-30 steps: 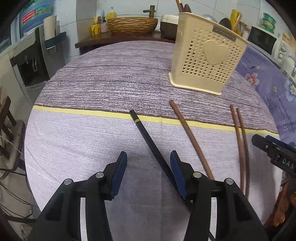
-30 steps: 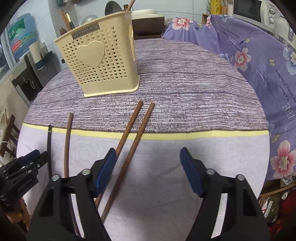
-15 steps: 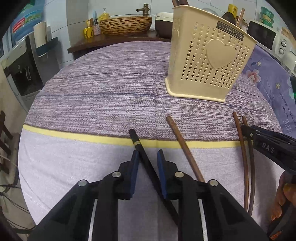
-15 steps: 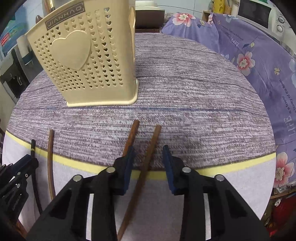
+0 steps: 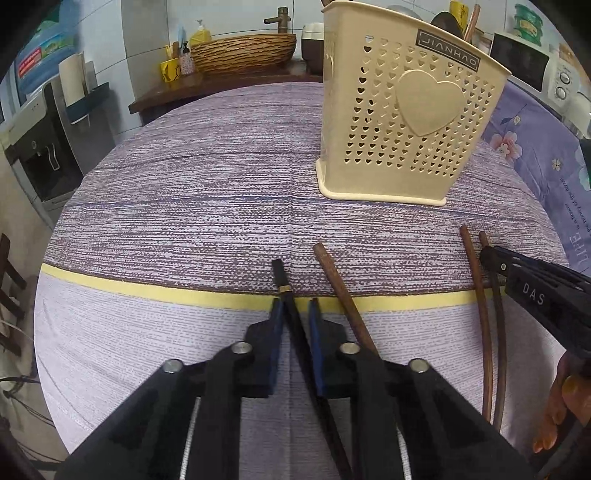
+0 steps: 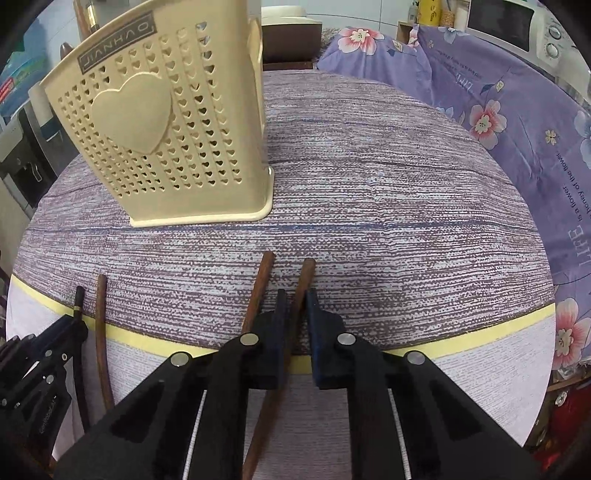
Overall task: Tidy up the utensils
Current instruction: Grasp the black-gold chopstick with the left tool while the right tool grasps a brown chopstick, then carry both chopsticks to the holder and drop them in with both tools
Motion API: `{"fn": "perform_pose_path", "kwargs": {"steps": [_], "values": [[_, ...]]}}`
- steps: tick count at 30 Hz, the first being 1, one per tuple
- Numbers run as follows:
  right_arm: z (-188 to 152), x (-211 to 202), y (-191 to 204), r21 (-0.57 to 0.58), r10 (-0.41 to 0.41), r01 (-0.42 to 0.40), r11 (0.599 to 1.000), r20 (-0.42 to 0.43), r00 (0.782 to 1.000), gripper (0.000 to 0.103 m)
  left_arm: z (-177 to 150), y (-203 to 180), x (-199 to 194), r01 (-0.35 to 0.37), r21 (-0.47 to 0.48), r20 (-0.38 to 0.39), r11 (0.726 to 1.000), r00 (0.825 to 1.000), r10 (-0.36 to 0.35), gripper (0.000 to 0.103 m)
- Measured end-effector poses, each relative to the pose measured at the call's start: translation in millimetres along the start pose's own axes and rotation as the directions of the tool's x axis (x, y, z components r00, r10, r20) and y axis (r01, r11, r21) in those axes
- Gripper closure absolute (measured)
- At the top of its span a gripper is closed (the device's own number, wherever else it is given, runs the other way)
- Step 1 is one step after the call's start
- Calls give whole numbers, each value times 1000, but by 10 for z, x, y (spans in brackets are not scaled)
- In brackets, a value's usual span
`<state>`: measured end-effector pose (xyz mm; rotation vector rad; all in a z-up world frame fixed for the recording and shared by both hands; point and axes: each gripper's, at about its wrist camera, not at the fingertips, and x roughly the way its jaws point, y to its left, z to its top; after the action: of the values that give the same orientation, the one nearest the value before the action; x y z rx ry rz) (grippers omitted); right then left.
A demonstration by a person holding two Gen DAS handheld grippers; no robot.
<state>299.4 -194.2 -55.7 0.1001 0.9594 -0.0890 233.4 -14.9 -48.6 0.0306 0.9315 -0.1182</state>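
Note:
A cream perforated utensil holder (image 5: 406, 122) with a heart stands on the round table; it also shows in the right wrist view (image 6: 166, 140). My left gripper (image 5: 295, 306) is shut on a black chopstick (image 5: 282, 282) lying on the cloth. A brown chopstick (image 5: 340, 288) lies just right of it. My right gripper (image 6: 294, 299) is shut on a brown chopstick (image 6: 304, 275), the right one of a pair; its partner (image 6: 258, 291) lies just outside the left finger. The right gripper (image 5: 535, 291) shows in the left wrist view over that pair.
The striped purple tablecloth (image 5: 207, 206) has a yellow band (image 5: 147, 291). A floral purple cloth (image 6: 517, 122) lies to the right. A wicker basket (image 5: 243, 51) and bottles sit on a shelf behind. Utensil handles stick out of the holder's top (image 5: 469, 26).
Both grippers moved forward along the chopsticks and closed, the left on the black chopstick, the right on the brown one. Both views now sit closer to the holder.

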Motion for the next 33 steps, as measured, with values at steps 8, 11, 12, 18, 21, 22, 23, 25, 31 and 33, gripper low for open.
{"fn": "perform_pose_path", "kwargs": {"steps": [8,11,12,18,21,22,23,25,31,33], "values": [[24,6,-173,80,115,-116,990,15,993,93,59,64,27,44,-47,-2,998,999,-44,94],[36,-66,-230,84,163,-167,982,47,985,93,101,115,2,81,-63,8,995,997,-81,94],[42,-105,-262,89,178,-183,979,59,982,93,117,136,-26,90,-68,16,994,996,-90,94],[88,-478,-489,120,307,-323,939,137,942,94,236,253,-343,156,-97,93,983,985,-148,94],[148,-727,-627,117,360,-384,916,184,915,95,291,337,-547,198,-109,131,974,974,-183,94],[160,-830,-674,115,377,-404,907,200,904,95,313,360,-620,206,-108,145,972,971,-190,95],[174,-933,-717,111,389,-418,901,217,895,95,333,372,-696,212,-105,159,972,968,-194,95],[207,-1151,-807,93,407,-441,892,256,877,95,369,396,-882,220,-91,194,971,961,-199,95],[300,-1709,-983,12,432,-464,886,346,833,95,475,489,-1296,219,-52,276,974,941,-196,95],[312,-1791,-993,-7,425,-452,892,357,832,95,511,518,-1332,216,-55,287,975,939,-191,95]]}}
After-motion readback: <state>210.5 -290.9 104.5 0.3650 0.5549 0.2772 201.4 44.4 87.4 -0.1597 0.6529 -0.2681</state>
